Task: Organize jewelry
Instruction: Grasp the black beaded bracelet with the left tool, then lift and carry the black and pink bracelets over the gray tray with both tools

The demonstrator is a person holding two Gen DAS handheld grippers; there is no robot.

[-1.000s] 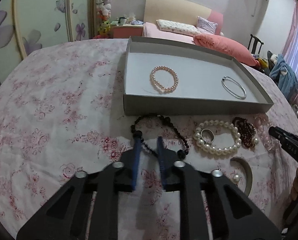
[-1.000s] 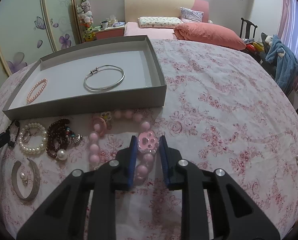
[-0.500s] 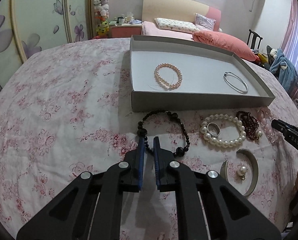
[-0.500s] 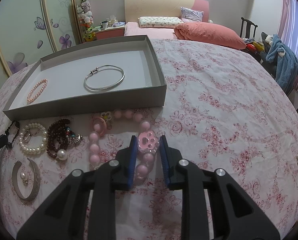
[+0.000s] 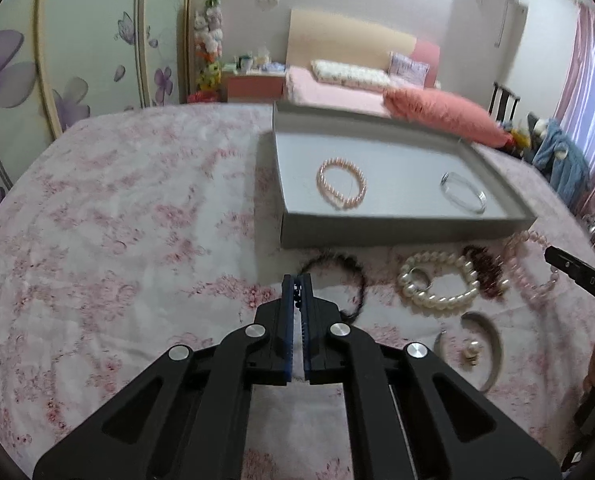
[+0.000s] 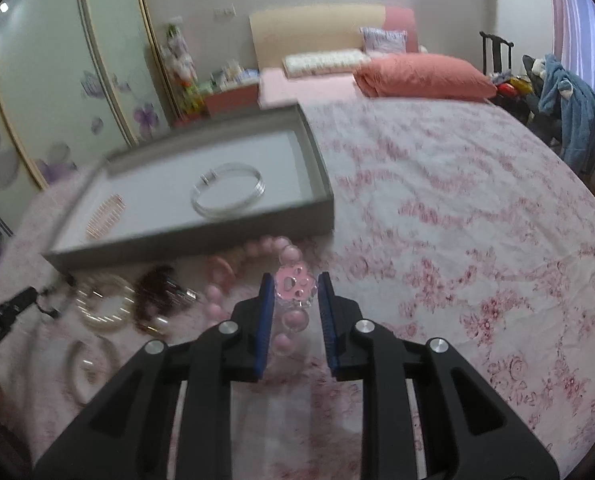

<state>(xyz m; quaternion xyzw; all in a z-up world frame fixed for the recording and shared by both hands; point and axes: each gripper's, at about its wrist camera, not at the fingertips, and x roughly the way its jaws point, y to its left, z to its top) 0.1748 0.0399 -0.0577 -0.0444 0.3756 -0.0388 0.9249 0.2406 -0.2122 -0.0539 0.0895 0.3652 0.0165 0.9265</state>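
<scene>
My left gripper (image 5: pixel 297 285) is shut on the black bead bracelet (image 5: pixel 356 280), which hangs lifted off the floral cloth in front of the grey tray (image 5: pixel 401 231). The tray holds a pink pearl bracelet (image 5: pixel 340 184) and a silver bangle (image 5: pixel 462 192). My right gripper (image 6: pixel 296 286) is open, its fingers on either side of the pink paw charm of a pink bead necklace (image 6: pixel 296 287). The tray (image 6: pixel 185 248) and the silver bangle (image 6: pixel 228 190) show in the right wrist view too.
On the cloth lie a white pearl bracelet with a ring (image 5: pixel 437 284), a dark red bead bracelet (image 5: pixel 487 274), a silver cuff with a pearl (image 5: pixel 477 346) and the pink necklace (image 5: pixel 525 268). A bed with pillows (image 5: pixel 441 120) stands behind.
My left gripper closed on the black bracelet and lifted it, pulling it out of its flat loop. My right gripper stayed open around the pink charm and rose slightly.
</scene>
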